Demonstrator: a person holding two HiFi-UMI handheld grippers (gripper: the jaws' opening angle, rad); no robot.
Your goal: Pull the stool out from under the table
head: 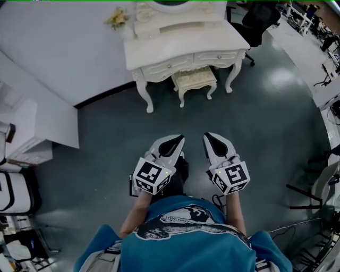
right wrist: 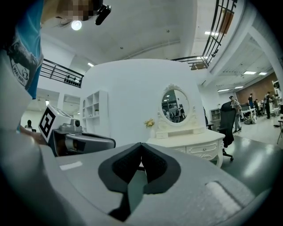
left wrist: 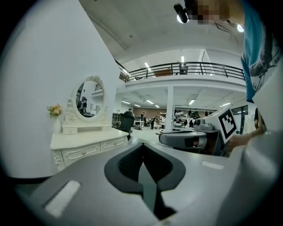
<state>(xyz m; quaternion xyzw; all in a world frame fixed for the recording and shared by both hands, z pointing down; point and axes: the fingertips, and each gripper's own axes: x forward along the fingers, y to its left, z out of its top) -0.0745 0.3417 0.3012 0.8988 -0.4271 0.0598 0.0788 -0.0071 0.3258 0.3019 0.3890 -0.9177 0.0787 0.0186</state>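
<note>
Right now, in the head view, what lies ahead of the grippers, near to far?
First the left gripper and right gripper, side by side → floor → stool → dressing table → mirror.

Head view steeply downward, gripper views level, all sharing table

Against wall: counter. Under counter, between front legs: stool. On counter, rear: mirror; left end: flowers. Right of counter: office chair. Before stool, well apart from it: left gripper and right gripper, side by side.
</note>
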